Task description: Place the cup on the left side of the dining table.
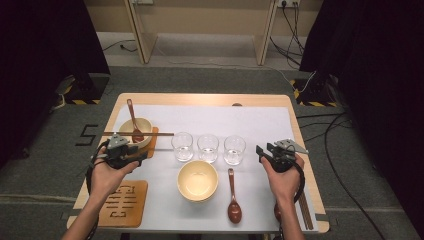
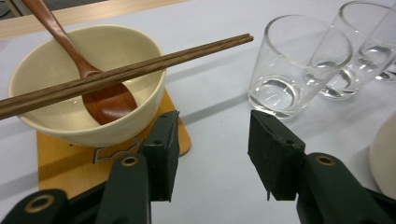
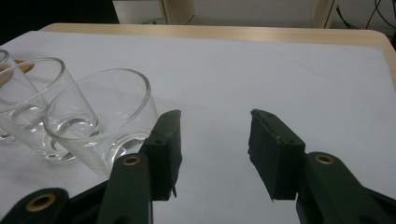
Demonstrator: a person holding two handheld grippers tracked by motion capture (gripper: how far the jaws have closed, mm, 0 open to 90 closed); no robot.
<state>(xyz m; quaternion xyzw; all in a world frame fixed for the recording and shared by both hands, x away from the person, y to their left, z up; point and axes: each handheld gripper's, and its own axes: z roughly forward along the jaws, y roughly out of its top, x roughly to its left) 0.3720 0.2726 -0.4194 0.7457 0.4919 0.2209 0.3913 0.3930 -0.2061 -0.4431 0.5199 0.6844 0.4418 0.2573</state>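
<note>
Your left tongs [image 2: 212, 158] stand open with nothing between the jaws, just in front of the bowl [image 2: 88, 79] on the wooden coaster [image 2: 56, 158] at the left of the surface [image 1: 250, 120]; the chopsticks [image 2: 121, 74] lie across that bowl's rim, a wooden spoon [image 2: 86, 77] inside it. Reads as the left place setting finished: bowl, spoon, chopsticks all laid, tongs free of them. Chopsticks' long axis runs across the surface left to right in the high view, tips pointing right toward the three glasses [image 1: 208, 148], butt ends past the bowl's left rim. Right tongs [image 3: 212, 156] also open and empty, parked right of the glasses, nearest glass [image 3: 100, 119] just beside its left jaw. Next is probably the second setting: the other bowl [image 1: 197, 180] sits bare on the white sheet, a free coaster [image 1: 124, 202] at front left, a second spoon [image 1: 233, 197] beside it. What looks like another chopstick pair [image 1: 305, 212] lies under your right forearm, partly hidden so not certain. Next move needs a wide grip on the bowl rim, or a level pinch on the sticks
</note>
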